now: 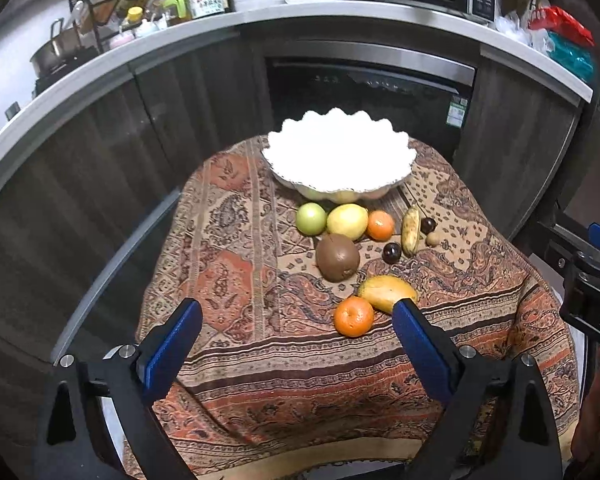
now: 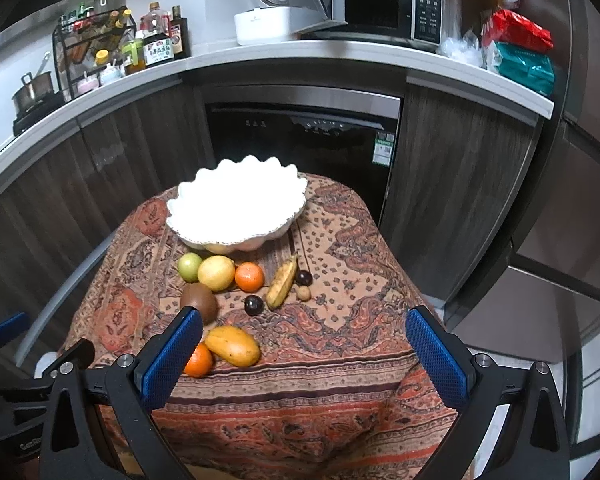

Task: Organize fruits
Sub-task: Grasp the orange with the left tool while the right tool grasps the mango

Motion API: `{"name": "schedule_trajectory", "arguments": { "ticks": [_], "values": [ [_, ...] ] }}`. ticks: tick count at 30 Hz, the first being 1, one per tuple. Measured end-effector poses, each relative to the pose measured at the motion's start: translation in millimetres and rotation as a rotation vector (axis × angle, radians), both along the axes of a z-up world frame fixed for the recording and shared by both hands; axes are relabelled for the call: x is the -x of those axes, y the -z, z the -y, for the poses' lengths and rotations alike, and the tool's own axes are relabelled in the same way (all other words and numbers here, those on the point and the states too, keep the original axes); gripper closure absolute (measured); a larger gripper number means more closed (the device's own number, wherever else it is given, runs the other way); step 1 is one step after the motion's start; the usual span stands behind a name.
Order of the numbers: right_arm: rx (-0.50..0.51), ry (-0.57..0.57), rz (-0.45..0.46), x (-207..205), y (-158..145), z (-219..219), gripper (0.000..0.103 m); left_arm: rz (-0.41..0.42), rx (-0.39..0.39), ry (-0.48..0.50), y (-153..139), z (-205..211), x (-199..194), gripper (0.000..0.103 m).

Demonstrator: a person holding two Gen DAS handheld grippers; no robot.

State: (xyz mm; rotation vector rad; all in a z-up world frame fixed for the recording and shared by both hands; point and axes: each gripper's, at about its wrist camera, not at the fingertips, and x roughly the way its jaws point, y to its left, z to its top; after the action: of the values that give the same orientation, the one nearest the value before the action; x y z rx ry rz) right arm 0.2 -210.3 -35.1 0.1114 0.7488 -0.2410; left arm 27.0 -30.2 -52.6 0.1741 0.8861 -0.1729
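A small table draped in a patterned cloth (image 1: 260,360) held a white scalloped bowl (image 1: 338,156) at its far edge. In front of the bowl, loose on the cloth, lay a green apple (image 1: 311,218), a kiwi (image 1: 337,257), a small banana (image 1: 411,231), a mango (image 1: 386,292) and an orange (image 1: 353,316). The left gripper (image 1: 296,354) and right gripper (image 2: 304,364) hung above the near edge, both spread wide, pinching nothing.

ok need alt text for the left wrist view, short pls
Open left gripper above a cloth-covered table, nothing between its blue fingers. Loose fruit lies ahead: two oranges, a mango, a kiwi, a small banana, near a white scalloped bowl.
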Motion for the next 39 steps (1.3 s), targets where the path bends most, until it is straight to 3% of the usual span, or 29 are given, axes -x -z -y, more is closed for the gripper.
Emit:
{"name": "schedule_trajectory", "arguments": {
  "ticks": [29,39],
  "values": [
    [0.006,0.043,-0.079,-37.7,102.4,26.6,0.0,-0.135,0.002,0.111,114.8,44.0,-52.9,0.006],
    [0.002,0.041,-0.15,-53.1,135.3,28.4,0.0,-0.224,0.001,0.125,156.7,51.8,-71.8,0.028]
  ]
}}
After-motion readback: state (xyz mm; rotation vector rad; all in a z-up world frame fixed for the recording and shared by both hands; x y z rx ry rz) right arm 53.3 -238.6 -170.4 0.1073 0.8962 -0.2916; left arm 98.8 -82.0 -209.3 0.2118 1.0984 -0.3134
